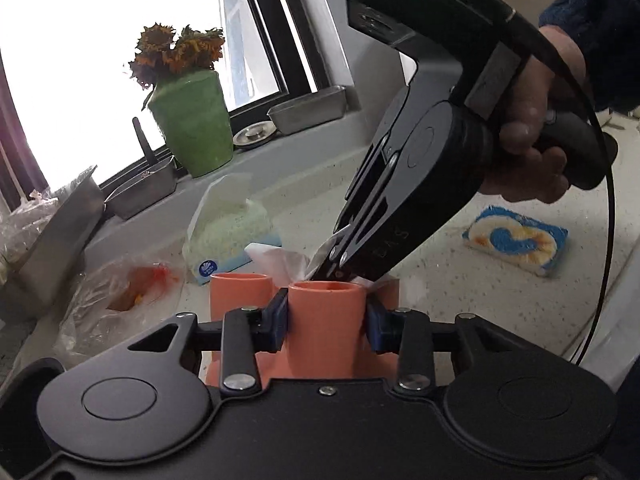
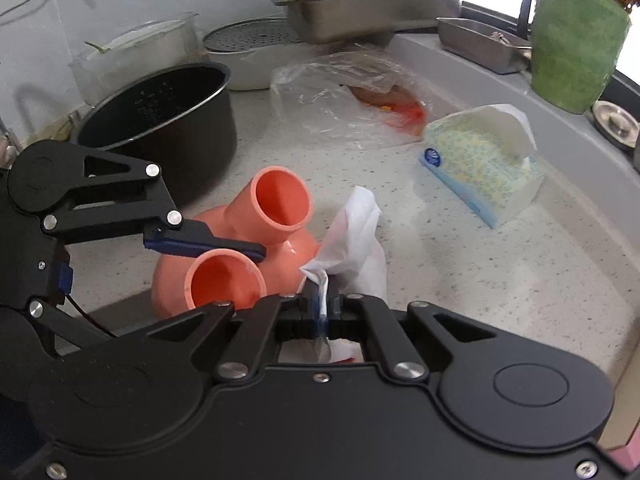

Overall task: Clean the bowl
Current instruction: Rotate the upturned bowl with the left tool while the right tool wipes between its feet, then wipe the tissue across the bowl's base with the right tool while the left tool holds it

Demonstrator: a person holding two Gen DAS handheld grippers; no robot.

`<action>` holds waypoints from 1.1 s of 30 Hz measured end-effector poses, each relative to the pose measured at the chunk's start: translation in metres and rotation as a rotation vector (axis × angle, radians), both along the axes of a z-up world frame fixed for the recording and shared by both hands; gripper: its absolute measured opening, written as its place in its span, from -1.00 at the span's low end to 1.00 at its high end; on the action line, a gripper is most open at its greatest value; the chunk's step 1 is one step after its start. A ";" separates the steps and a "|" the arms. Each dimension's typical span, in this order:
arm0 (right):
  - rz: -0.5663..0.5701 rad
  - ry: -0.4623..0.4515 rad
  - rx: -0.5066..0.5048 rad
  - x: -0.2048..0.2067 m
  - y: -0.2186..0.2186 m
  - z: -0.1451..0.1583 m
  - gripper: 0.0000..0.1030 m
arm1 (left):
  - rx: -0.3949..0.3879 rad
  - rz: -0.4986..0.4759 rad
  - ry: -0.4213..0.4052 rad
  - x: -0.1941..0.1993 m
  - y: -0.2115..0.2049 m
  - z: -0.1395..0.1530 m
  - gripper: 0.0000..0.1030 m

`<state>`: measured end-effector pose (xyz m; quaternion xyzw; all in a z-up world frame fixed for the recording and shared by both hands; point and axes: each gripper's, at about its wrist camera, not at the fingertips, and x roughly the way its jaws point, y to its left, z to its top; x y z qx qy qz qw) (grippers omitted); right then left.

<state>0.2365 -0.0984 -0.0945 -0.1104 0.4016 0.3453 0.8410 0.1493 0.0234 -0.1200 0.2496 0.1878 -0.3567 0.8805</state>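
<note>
Counted: one two-necked orange vessel [image 2: 240,256], one tissue pack [image 2: 480,164], one sponge [image 1: 516,240], one green vase [image 1: 194,126], one black pot [image 2: 160,128], two grippers.

A dark cooking pot [image 2: 160,128] stands at the far left of the speckled counter [image 2: 460,264], with a steamer tray [image 2: 256,38] on a white pot behind it. A crumpled clear plastic bag [image 2: 340,96] with orange smears lies in the middle, far side. Right of it sits a tissue pack [image 2: 480,164], a sheet sticking up. On the window ledge stand a green vase [image 2: 572,40] of wilted flowers [image 1: 176,52], steel trays [image 1: 308,110] and a metal lid [image 1: 254,135]. A blue, yellow and white sponge [image 1: 516,240] lies far right.
</note>
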 end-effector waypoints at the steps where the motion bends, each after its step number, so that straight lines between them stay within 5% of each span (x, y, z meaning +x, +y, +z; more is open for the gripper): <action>1: -0.006 0.007 0.012 0.001 -0.002 0.000 -0.95 | -0.011 0.003 0.003 0.000 0.002 -0.001 -0.29; 9: -0.058 0.045 0.138 0.002 -0.029 0.020 -0.95 | -0.167 0.132 0.094 0.006 0.023 -0.002 -0.29; 22: 0.060 0.065 0.119 -0.009 0.014 0.017 -0.95 | -0.011 0.085 0.194 0.023 0.015 0.006 -0.27; 29: 0.009 0.063 0.148 -0.008 0.011 0.020 -0.95 | 0.075 0.038 0.176 0.023 0.007 0.004 -0.09; 33: -0.036 0.051 0.166 -0.010 -0.002 0.023 -0.95 | 0.053 0.015 0.157 0.019 0.007 0.002 -0.27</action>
